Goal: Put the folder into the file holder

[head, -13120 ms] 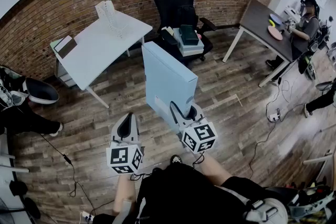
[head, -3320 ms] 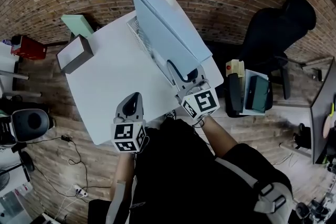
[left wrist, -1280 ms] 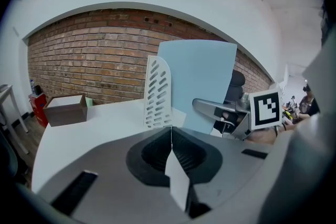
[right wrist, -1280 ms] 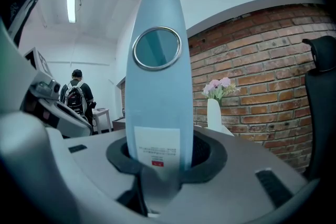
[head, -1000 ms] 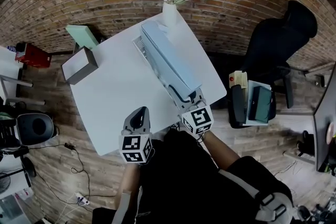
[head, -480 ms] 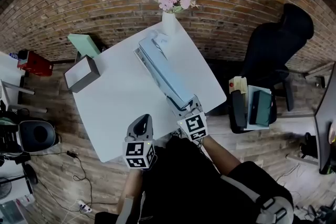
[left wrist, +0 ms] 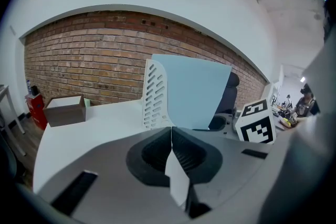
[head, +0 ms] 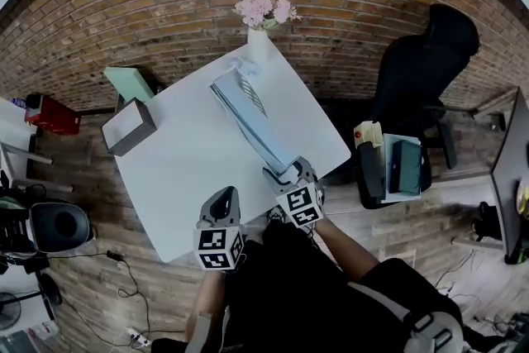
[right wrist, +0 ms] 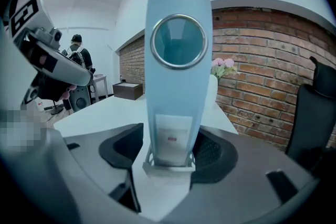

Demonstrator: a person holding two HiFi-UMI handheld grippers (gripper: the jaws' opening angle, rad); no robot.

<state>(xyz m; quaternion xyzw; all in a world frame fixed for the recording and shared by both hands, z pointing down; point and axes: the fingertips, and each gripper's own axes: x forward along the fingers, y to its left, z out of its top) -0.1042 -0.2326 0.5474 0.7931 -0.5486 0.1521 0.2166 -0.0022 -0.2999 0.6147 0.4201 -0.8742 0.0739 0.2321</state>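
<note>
Pale-blue folder (head: 263,136): it is standing on edge inside the white file holder (left wrist: 153,97), with its spine facing me and its length running away toward the brick wall (head: 165,4).
File holder: it is sitting on the white worktop (head: 182,169). In the left gripper view its slotted side wall is showing just left of the folder's blue cover; I cannot tell whether the two are touching.
Right hand-held gripper (head: 285,172): I am reaching it to the near end of the folder. Its jaws have just been opening and are standing wide, one on each side of the spine. The spine, with its ring hole and label pocket, is filling most of the gap. A sliver of space is showing beside the left pad, so the pads are not pressing on it.
Left hand-held gripper (head: 221,198): I am holding it over the near edge of the worktop, to the left of the other one and apart from the folder. Its jaws are lying closed together with nothing between them.
Vase (head: 256,41): white, carrying pink flowers, it is standing at the far corner of the worktop just beyond the file holder.
Box (head: 128,126): grey-brown and open-topped, it is resting at the left corner of the worktop, well apart from the file holder.
Office chair (head: 421,62): black, it is standing on the wooden floor to the right of the worktop, near the brick wall.
</note>
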